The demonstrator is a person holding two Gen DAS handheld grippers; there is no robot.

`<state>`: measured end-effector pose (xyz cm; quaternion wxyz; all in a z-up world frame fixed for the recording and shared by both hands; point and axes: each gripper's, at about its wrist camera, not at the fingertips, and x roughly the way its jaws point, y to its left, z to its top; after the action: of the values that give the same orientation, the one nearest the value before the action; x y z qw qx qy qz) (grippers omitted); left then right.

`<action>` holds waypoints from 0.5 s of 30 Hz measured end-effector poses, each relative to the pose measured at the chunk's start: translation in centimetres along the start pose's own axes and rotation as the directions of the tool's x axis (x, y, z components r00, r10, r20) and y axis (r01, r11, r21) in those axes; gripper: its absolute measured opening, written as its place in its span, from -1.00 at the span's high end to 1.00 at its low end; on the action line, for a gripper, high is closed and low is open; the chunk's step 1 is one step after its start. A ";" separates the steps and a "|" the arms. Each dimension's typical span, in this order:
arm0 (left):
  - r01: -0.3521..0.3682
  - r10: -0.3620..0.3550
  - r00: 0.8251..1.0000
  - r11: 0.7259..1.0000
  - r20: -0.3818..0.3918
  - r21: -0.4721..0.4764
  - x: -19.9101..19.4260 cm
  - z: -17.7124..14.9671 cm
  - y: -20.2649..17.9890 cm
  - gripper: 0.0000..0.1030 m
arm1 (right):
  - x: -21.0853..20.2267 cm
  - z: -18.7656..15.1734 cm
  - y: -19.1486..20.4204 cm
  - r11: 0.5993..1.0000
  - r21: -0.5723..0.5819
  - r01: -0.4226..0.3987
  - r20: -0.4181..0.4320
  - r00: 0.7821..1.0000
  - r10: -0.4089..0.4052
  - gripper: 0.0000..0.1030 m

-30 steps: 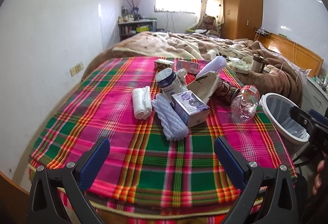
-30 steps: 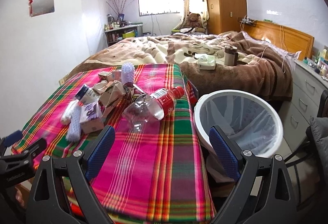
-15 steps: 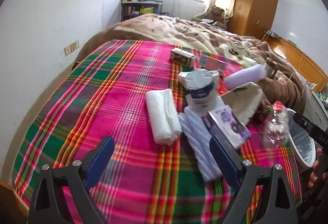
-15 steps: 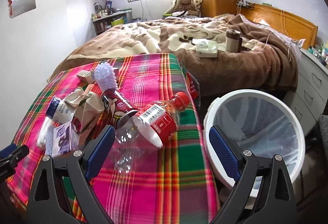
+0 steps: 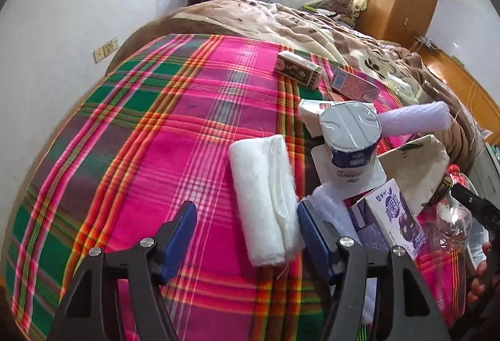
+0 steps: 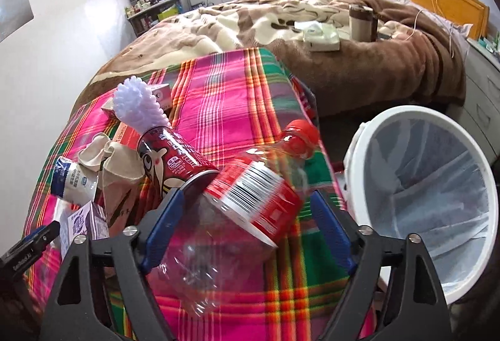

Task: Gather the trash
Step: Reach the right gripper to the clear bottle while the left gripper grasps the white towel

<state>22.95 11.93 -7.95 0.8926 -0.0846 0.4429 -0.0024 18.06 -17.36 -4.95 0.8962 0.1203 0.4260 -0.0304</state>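
Nearest the lens, the left gripper (image 5: 247,239) was closing around the near end of a rolled white cloth (image 5: 264,200) lying on the plaid blanket (image 5: 150,147); its right pad sat just beside the roll while the left pad stood clear, so nothing was yet pinched. The right gripper (image 6: 247,220) was also closing, its blue pads either side of a clear plastic bottle (image 6: 247,194) with a red label and cap, lying on its side; whether the pads pressed the bottle could not be told. Just beyond the cloth stood a sealed yogurt cup (image 5: 351,141) and a purple drink carton (image 5: 393,216). Left of the bottle lay a red can (image 6: 173,160) and a white spiky foam sleeve (image 6: 137,103). A white bin (image 6: 422,185) with a liner waited beside the bed's edge, right of the bottle. Farther back, two small boxes (image 5: 298,67) lay near the brown bedding.
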 end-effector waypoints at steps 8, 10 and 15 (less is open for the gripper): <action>0.018 -0.017 0.999 1.000 -0.034 0.009 1.2 0.5 0.3 -0.17 | -0.6 -0.5 0.4 0.997 -0.080 0.006 -0.025 1.000 -0.008 -0.43; 0.025 -0.025 0.999 1.000 -0.037 -0.002 1.5 0.7 0.5 -0.16 | -1.0 -0.7 0.2 0.995 -0.100 0.007 -0.034 0.999 -0.010 -0.43; 0.016 -0.016 0.999 1.000 -0.041 -0.002 1.9 1.1 0.2 -0.16 | -1.2 -1.0 0.5 0.988 -0.150 0.044 -0.015 0.999 -0.046 -0.42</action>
<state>24.95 12.16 -8.82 0.8831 -0.0888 0.4606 -0.0111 16.63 -16.71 -4.51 0.8978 0.0433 0.4379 -0.0174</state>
